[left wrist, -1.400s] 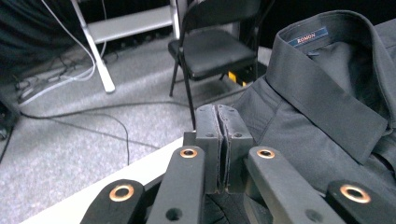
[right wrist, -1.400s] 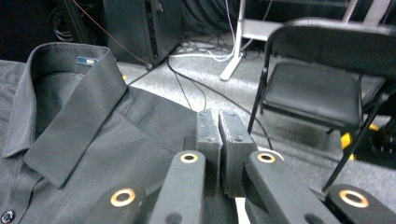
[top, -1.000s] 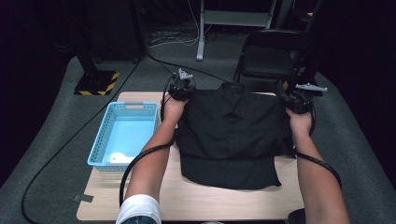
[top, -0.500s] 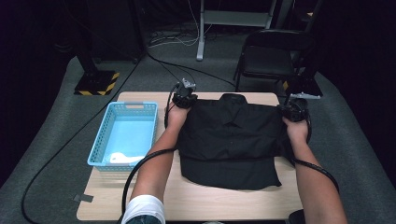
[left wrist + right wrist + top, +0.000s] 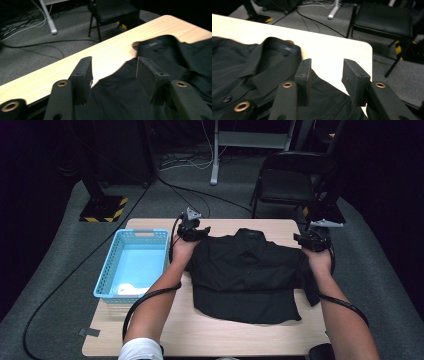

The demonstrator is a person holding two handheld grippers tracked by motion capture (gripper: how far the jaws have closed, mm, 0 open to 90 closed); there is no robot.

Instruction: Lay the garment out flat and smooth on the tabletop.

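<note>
Over the shirt point(image 5: 247, 270) shoulders, left gripper point(image 5: 196, 233) and right gripper point(image 5: 306, 241) have just spread, gripping nothing.

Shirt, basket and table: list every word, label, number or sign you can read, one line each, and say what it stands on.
No text can be read.
Blue label inside the collar of the black shirt: too blurred to read.
Yellow-and-black hazard stripes on the stand base on the floor: a marking without words.
</note>
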